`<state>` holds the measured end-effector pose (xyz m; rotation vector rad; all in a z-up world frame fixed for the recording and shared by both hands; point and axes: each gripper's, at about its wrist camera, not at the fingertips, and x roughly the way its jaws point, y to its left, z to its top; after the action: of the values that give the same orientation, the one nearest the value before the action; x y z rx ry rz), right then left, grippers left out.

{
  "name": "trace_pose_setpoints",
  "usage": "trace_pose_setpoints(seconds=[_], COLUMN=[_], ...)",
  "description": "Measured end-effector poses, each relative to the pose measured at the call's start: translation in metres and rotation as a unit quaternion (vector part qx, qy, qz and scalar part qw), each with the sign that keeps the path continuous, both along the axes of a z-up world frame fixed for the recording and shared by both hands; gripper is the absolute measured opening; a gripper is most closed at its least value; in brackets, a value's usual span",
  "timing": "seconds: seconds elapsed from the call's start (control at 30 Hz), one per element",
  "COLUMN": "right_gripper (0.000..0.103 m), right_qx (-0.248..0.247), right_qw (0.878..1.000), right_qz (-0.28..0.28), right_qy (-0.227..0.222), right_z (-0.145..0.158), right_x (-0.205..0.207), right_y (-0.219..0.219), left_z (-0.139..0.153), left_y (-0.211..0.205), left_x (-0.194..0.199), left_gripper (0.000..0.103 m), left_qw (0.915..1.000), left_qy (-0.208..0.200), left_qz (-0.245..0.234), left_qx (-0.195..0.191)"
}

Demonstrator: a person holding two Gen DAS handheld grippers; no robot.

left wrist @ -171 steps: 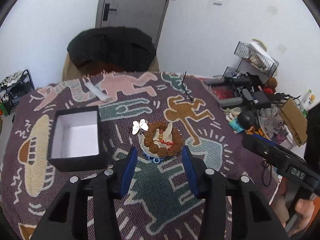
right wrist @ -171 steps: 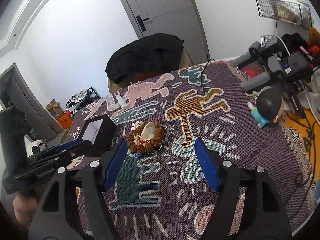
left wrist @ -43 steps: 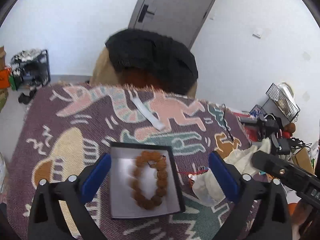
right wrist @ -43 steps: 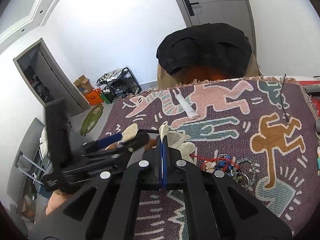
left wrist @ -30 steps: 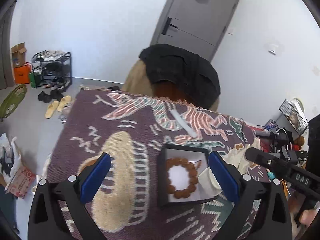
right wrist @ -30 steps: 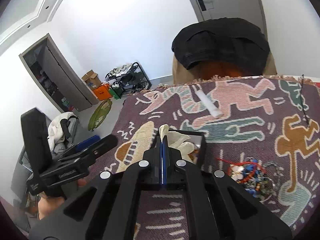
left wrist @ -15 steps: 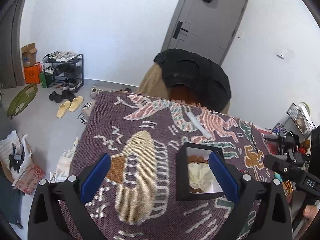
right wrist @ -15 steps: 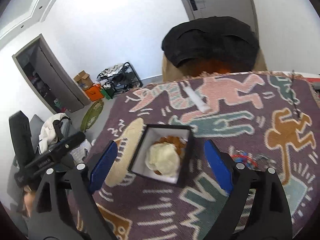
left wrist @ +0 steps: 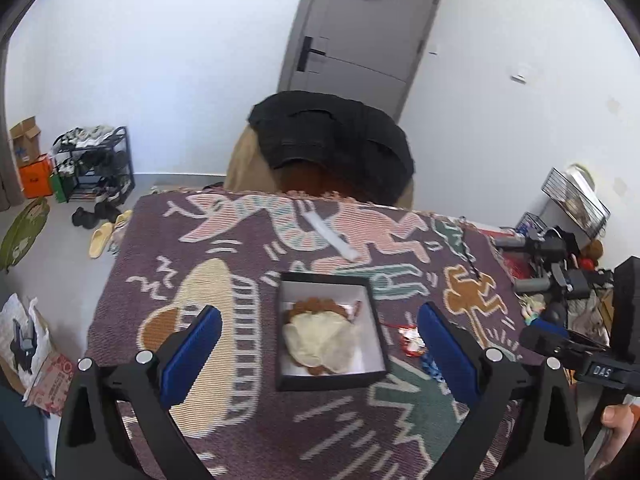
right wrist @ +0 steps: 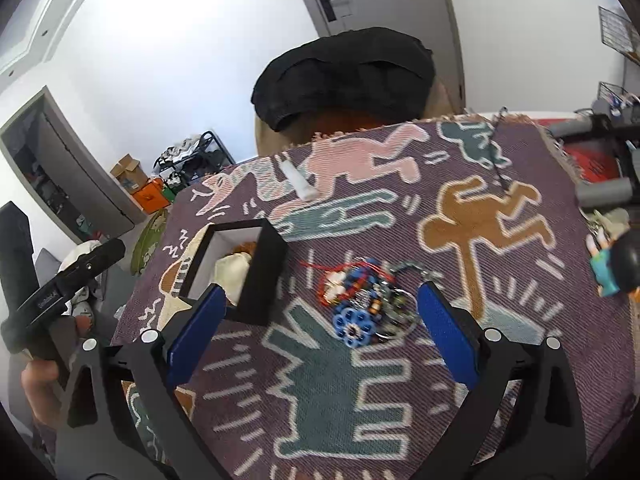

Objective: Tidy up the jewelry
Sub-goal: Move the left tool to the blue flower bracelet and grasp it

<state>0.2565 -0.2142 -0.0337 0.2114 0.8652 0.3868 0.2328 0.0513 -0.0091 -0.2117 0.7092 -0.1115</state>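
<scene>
A black box [left wrist: 331, 380] with a white inside stands on the patterned purple cloth [left wrist: 224, 360]. In it lie a brown bead bracelet [left wrist: 316, 305] and a cream pouch [left wrist: 320, 340] on top of it. My left gripper [left wrist: 320, 356] is open and empty, held above the box. In the right wrist view the box [right wrist: 262, 276] is at the left. A small pile of jewelry [right wrist: 362, 296] with blue beads and red cord lies on the cloth, between the jaws of my open, empty right gripper [right wrist: 320, 332]. The pile also shows in the left wrist view [left wrist: 416, 340].
A white tube [left wrist: 330, 236] lies on the far part of the cloth. A chair with a black jacket [left wrist: 332, 148] stands behind the table. Cluttered gear and a small figure [right wrist: 612, 268] sit at the right edge. A thin black stick [right wrist: 498, 148] lies far right.
The right gripper, shut on the cream pouch a second ago, dropped it in the box, opened, and moved right over the jewelry pile. The left gripper drew closer above the box.
</scene>
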Motion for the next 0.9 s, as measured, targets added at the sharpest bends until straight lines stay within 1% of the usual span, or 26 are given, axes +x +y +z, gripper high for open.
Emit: trace_pose_setpoints(seconds=[0.17, 0.3, 0.33, 0.37, 0.4, 0.43, 0.5, 0.53, 0.63, 0.7, 0.77, 0.9], right_gripper=[0.096, 0.096, 0.096, 0.094, 0.087, 0.076, 0.066, 0.061, 0.051, 0.048, 0.048, 0.048], right_qx=[0.002, 0.02, 0.022, 0.025, 0.032, 0.037, 0.051, 0.058, 0.076, 0.09, 0.098, 0.108], right_qw=[1.0, 0.999, 0.999, 0.999, 0.999, 0.998, 0.997, 0.997, 0.994, 0.993, 0.991, 0.989], right_qz=[-0.016, -0.028, -0.032, -0.036, -0.038, -0.038, -0.039, -0.04, -0.047, -0.053, -0.06, -0.067], right_qy=[0.002, 0.008, 0.008, 0.01, 0.013, 0.017, 0.035, 0.042, 0.055, 0.062, 0.066, 0.069], right_z=[-0.009, -0.018, -0.019, -0.021, -0.023, -0.025, -0.032, -0.035, -0.044, -0.048, -0.052, -0.057], right_x=[-0.005, -0.007, -0.007, -0.008, -0.008, -0.007, -0.005, -0.005, -0.003, -0.002, -0.001, 0.0], right_y=[-0.022, -0.04, -0.043, -0.048, -0.053, -0.056, -0.063, -0.067, -0.078, -0.084, -0.091, -0.101], left_z=[-0.001, -0.005, -0.007, -0.008, -0.009, -0.012, -0.015, -0.017, -0.025, -0.032, -0.038, -0.054], left_y=[-0.037, -0.064, -0.07, -0.075, -0.081, -0.088, -0.098, -0.103, -0.119, -0.13, -0.138, -0.151], left_x=[-0.002, -0.002, -0.002, -0.002, -0.001, 0.001, 0.003, 0.005, 0.009, 0.013, 0.016, 0.026], left_gripper=[0.095, 0.095, 0.094, 0.091, 0.087, 0.084, 0.078, 0.077, 0.073, 0.071, 0.068, 0.066], left_qw=[0.9988, 0.9969, 0.9964, 0.996, 0.9954, 0.9946, 0.9936, 0.993, 0.9913, 0.9903, 0.9893, 0.9879], left_qy=[0.002, 0.005, 0.006, 0.008, 0.011, 0.017, 0.026, 0.031, 0.043, 0.054, 0.063, 0.08], left_qz=[-0.047, -0.074, -0.081, -0.086, -0.092, -0.099, -0.108, -0.112, -0.123, -0.127, -0.131, -0.133], left_qx=[0.017, 0.026, 0.026, 0.026, 0.026, 0.025, 0.022, 0.021, 0.018, 0.016, 0.013, 0.009])
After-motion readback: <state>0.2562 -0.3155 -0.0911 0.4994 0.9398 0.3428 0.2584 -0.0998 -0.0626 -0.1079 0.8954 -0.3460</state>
